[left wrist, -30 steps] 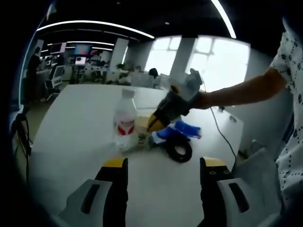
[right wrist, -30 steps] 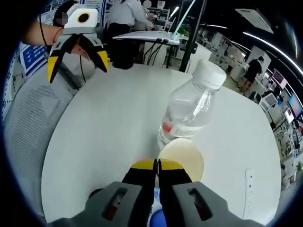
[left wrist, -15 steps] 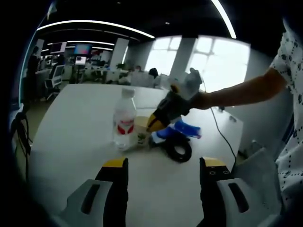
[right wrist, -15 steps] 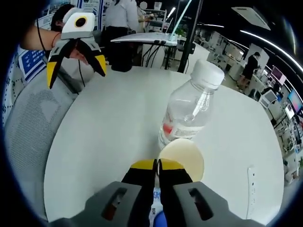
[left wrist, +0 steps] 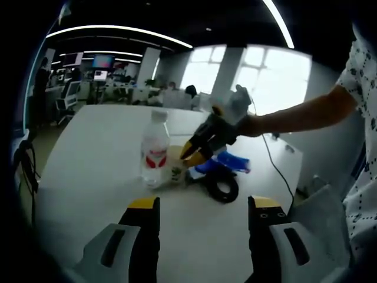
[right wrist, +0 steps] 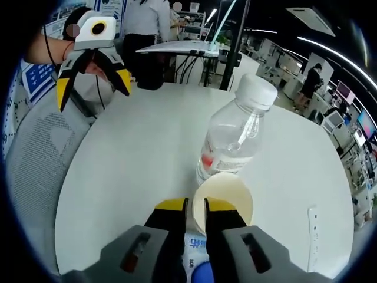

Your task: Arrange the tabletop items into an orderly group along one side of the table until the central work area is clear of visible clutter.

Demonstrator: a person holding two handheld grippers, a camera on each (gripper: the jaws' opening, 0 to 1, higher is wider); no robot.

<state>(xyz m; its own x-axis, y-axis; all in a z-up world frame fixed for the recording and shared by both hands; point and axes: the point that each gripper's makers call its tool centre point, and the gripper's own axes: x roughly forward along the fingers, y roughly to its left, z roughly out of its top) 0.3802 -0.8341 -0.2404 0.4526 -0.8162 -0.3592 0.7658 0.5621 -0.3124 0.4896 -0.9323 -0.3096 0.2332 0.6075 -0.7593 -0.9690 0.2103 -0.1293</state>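
The cup (right wrist: pixel 224 200) is seen standing upright on the white table (right wrist: pixel 129 177), touching or just beside the base of the bottle (right wrist: pixel 235 138), on the side nearer the right gripper (right wrist: pixel 195 207). In the right gripper view the yellow tips, pressed together half a second ago, are now parted by a narrow gap, with the cup's near rim standing at or just beyond that gap. Whether the rim is still touched cannot be told. This is read as a release: the cup is judged to have been set down beside the bottle.

In the left gripper view the same cluster is recorded: bottle (left wrist: pixel 155 150), cup (left wrist: pixel 175 163) on its right, then a blue packet (left wrist: pixel 227 162) and a black ring-shaped item (left wrist: pixel 222 186) further right of the cup. The right gripper (left wrist: pixel 195 154) is seen over the cup with tips slightly apart.

The left gripper (left wrist: pixel 201 207) is held well short of the bottle, jaws wide apart, nothing between them; it is also noted in the right gripper view (right wrist: pixel 91 73), raised beyond the table's far edge.

The items are grouped together; the table around them appears bare, so the task is judged well advanced.
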